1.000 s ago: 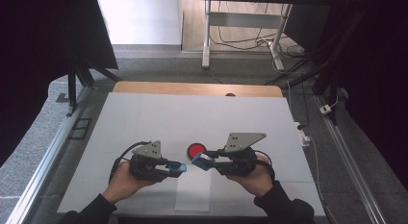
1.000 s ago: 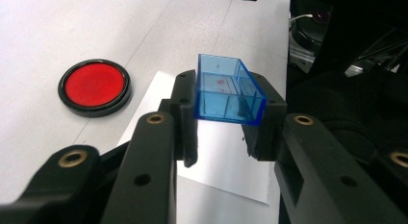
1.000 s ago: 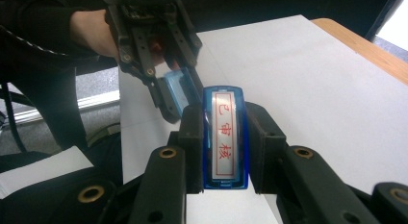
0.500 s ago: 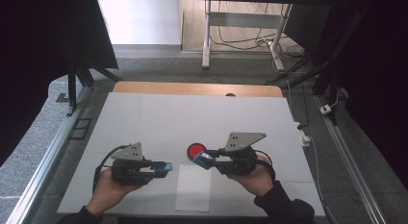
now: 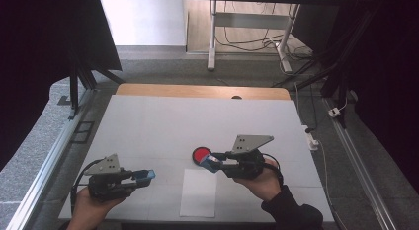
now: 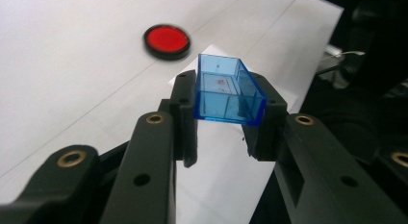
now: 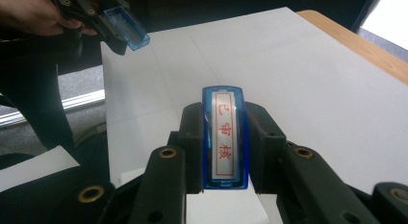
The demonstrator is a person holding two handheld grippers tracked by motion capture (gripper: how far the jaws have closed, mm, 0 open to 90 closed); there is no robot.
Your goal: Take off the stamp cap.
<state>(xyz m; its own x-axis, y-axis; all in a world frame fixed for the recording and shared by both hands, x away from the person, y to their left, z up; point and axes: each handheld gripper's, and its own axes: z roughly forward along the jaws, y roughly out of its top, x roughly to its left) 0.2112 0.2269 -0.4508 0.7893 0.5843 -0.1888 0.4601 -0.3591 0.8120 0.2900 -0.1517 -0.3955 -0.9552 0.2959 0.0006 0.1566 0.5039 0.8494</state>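
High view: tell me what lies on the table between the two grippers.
A white paper sheet lies between left gripper and right gripper; the red ink pad sits just beyond.

Table (image 5: 148, 126): a white top with faint seam lines crossing it; a strip of bare wood shows along the far edge.
Red disc (image 5: 201, 154): round, red face in a black rim, lying flat on the white top near the middle of the near half.
Paper sheet (image 5: 198, 193): white, rectangular, lying flat just nearer than the disc and apart from it, its long side running toward the near edge.
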